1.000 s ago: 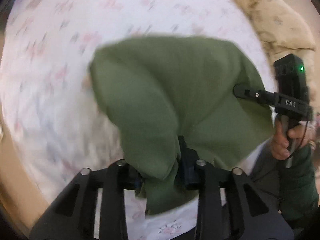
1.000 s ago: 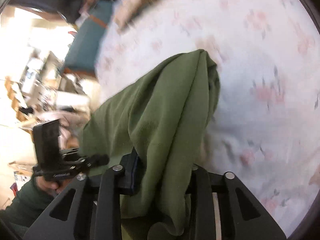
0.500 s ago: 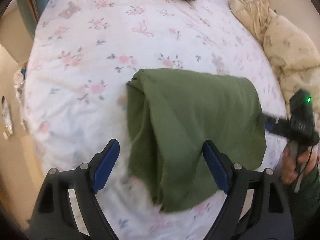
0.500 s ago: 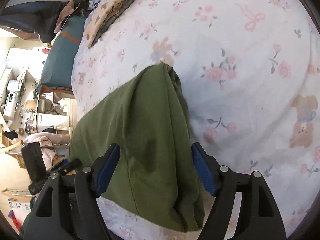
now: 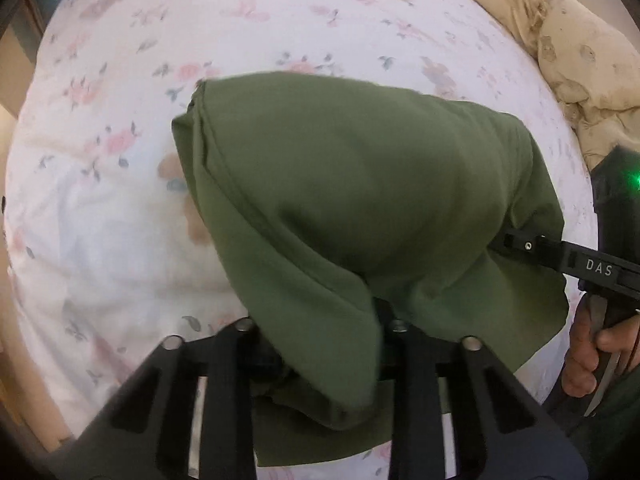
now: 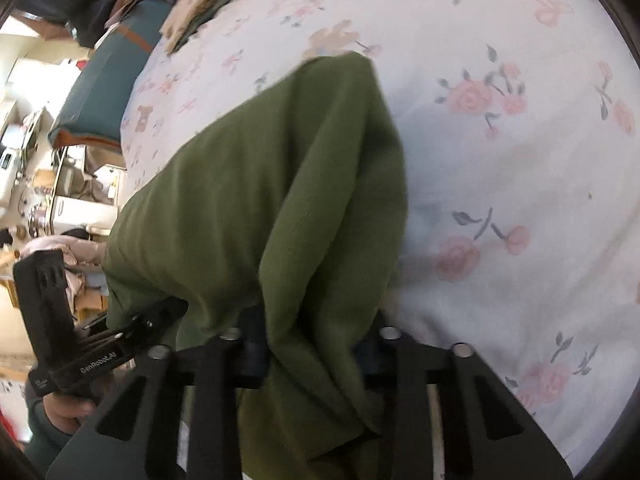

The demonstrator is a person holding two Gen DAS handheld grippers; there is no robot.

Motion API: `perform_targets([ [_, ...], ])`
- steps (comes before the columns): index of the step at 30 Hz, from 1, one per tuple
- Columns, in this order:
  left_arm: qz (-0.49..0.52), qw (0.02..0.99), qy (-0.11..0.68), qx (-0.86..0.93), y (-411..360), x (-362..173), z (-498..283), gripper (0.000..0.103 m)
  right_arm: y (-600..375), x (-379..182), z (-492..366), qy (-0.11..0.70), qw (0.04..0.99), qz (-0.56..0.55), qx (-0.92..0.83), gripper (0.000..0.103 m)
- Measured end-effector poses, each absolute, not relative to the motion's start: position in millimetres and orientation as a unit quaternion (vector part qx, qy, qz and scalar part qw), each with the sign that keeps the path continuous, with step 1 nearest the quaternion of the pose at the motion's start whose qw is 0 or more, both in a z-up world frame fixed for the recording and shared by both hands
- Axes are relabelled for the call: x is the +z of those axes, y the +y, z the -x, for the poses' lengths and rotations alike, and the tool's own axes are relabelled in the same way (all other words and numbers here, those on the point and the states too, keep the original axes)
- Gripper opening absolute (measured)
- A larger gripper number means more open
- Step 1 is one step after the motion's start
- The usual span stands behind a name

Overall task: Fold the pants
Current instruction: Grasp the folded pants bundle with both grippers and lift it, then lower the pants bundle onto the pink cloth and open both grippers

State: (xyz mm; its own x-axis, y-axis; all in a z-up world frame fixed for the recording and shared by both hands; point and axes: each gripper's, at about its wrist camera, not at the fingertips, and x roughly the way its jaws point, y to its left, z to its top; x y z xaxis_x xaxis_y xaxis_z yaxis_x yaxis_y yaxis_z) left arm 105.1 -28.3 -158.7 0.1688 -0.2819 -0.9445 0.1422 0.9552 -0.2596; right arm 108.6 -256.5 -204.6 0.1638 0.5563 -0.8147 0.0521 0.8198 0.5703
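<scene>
The green pants (image 5: 360, 184) lie folded in a thick bundle on the flowered bed sheet (image 5: 120, 200). My left gripper (image 5: 324, 344) has its jaws closing on the bundle's near left corner, and cloth is pinched between the fingers and droops over them. In the right wrist view the pants (image 6: 248, 200) bunch up, with my right gripper (image 6: 312, 340) closing on the near right corner the same way. Each gripper shows in the other's view: the right gripper (image 5: 500, 240) bites the cloth's edge, and the left gripper (image 6: 168, 312) does too.
A beige quilt (image 5: 580, 60) is heaped at the bed's far right. Folded clothes (image 6: 208, 4) sit at the far end of the sheet (image 6: 500, 160), beside a teal cushion (image 6: 104, 92). A hand (image 5: 588, 352) grips each handle. Cluttered room lies beyond the bed's left side.
Both grippers let go and opened wide over the pants half a second ago. Both have now closed again on the near edge, and the cloth bunches up between them.
</scene>
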Motion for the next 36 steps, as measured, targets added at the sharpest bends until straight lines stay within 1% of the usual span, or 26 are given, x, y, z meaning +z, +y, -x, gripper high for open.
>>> perform_targets([
  [3,0.112,0.778,0.596,-0.162,-13,-127,-105,0.014,-256,-183,-108,0.595,0.743,-0.244,0.185,0.019],
  [5,0.111,0.794,0.575,-0.165,-9,-102,-110,0.014,-258,-160,-112,0.564,0.755,-0.269,0.201,0.019],
  [9,0.106,0.821,0.531,-0.181,6,-48,-142,0.015,-249,-104,-145,0.506,0.788,-0.262,0.232,0.019],
  [11,0.105,0.830,0.516,-0.185,12,-29,-171,0.015,-243,-84,-168,0.486,0.801,-0.253,0.242,0.019],
  [15,0.094,0.849,0.487,-0.181,23,-4,-252,0.015,-227,-47,-259,0.464,0.819,-0.224,0.252,0.019],
  [17,0.091,0.860,0.469,-0.178,30,-1,-308,0.015,-220,-35,-304,0.453,0.829,-0.205,0.258,0.019],
  [20,0.094,0.868,0.461,-0.159,46,-12,-390,0.016,-205,-29,-396,0.439,0.842,-0.175,0.261,0.019],
  [24,0.090,0.878,0.453,-0.126,64,-39,-486,0.017,-179,-46,-495,0.441,0.850,-0.151,0.244,0.020],
  [27,0.090,0.873,0.468,-0.107,69,-69,-536,0.019,-171,-78,-556,0.458,0.848,-0.152,0.220,0.021],
  [28,0.079,0.869,0.479,-0.099,65,-83,-549,0.022,-170,-90,-571,0.468,0.845,-0.149,0.211,0.022],
  [29,0.063,0.860,0.499,-0.086,61,-99,-561,0.032,-168,-104,-583,0.479,0.844,-0.138,0.199,0.025],
  [30,0.044,0.851,0.518,-0.074,58,-112,-568,0.047,-168,-117,-589,0.489,0.843,-0.126,0.185,0.037],
  [31,0.019,0.849,0.526,-0.052,57,-125,-572,0.056,-168,-137,-598,0.515,0.837,-0.101,0.154,0.044],
  [32,0.015,0.857,0.515,-0.033,62,-130,-570,0.075,-171,-148,-600,0.528,0.833,-0.092,0.137,0.057],
  [33,0.022,0.868,0.496,-0.022,69,-129,-567,0.085,-178,-155,-603,0.527,0.834,-0.101,0.127,0.064],
  [36,0.045,0.884,0.464,-0.019,89,-114,-556,0.085,-200,-139,-600,0.493,0.853,-0.124,0.120,0.067],
])
